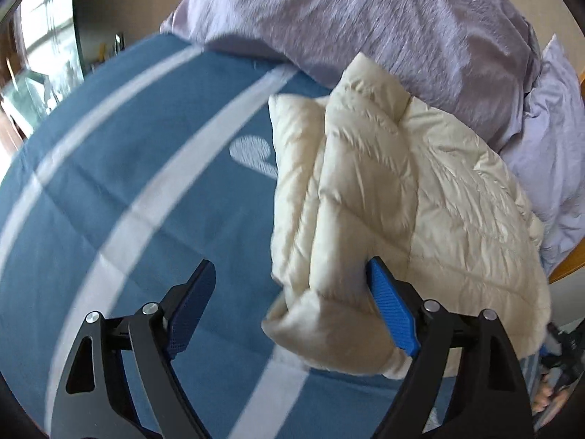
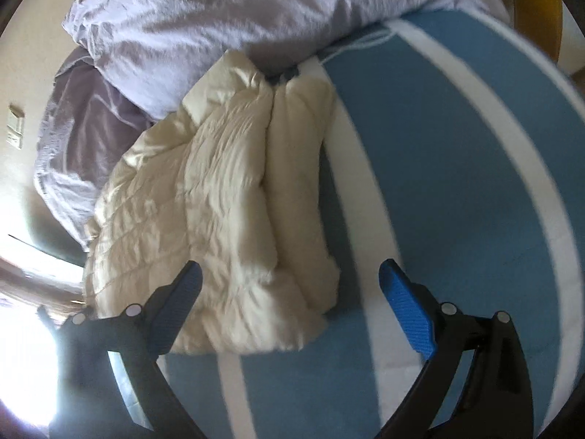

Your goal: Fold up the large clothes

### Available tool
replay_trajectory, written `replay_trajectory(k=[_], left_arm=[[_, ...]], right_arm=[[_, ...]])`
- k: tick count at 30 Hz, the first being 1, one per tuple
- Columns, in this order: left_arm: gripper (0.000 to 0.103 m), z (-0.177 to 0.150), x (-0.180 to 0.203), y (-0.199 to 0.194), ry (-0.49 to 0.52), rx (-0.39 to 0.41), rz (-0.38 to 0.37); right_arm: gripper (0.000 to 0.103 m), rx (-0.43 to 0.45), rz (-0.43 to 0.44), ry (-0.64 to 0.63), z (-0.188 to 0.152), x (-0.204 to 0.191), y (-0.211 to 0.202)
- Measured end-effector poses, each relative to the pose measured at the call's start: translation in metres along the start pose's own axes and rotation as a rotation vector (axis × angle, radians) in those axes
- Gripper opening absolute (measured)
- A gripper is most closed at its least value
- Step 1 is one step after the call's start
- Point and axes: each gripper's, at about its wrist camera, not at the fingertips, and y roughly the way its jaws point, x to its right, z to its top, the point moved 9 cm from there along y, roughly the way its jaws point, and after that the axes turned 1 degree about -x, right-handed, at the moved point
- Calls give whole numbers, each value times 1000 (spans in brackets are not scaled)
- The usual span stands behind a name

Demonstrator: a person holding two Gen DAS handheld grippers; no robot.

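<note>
Left hand-held gripper [image 1: 292, 311], jaws wide and empty, at lower frame; folded cream puffer jacket [image 1: 395, 197] lies right of centre on the striped bed cover [image 1: 128, 183], long axis running upward. Right hand-held gripper [image 2: 292, 311] likewise open, empty.

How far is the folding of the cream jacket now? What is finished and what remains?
Done, it seems: the jacket lies in a compact folded bundle on the blue striped cover, beside the lilac duvet. In hand: nothing; the left gripper and the right gripper both stand open, pads not pressing the jacket. Left: perhaps only tidying the bundle; no other unfolded clothes are in view.
</note>
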Motion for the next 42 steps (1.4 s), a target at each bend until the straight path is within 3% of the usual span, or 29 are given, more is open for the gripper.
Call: replay_trajectory(k=[5, 8, 11, 12, 14, 16, 19, 22, 31, 42], left_arm=[[80, -9, -2, 2, -98, -11, -82], [75, -11, -1, 0, -132, 7, -116], [65, -12, 2, -1, -174, 12, -168], [58, -12, 4, 0, -188, 7, -193], [51, -16, 7, 0, -221, -1, -239], [37, -18, 9, 1, -243, -1, -274], [20, -19, 10, -2, -267, 14, -311], [13, -18, 10, -10, -269, 33, -334], [11, -25, -17, -51, -210, 81, -351], [11, -58, -61, -75, -154, 52, -309]], right_arm=[[96, -18, 62, -20, -13, -14, 4], [86, -38, 74, -10, -18, -19, 10], [78, -32, 99, 18, -21, -23, 14], [75, -31, 122, 48, -23, -25, 16], [62, -34, 142, 65, -24, -30, 21], [38, -50, 159, 77, -29, -32, 25], [21, -41, 194, 92, -33, -33, 26], [16, -24, 234, 95, -36, -37, 20], [15, -30, 266, -57, -72, -62, -6], [15, -109, 220, -244, -131, -85, -13]])
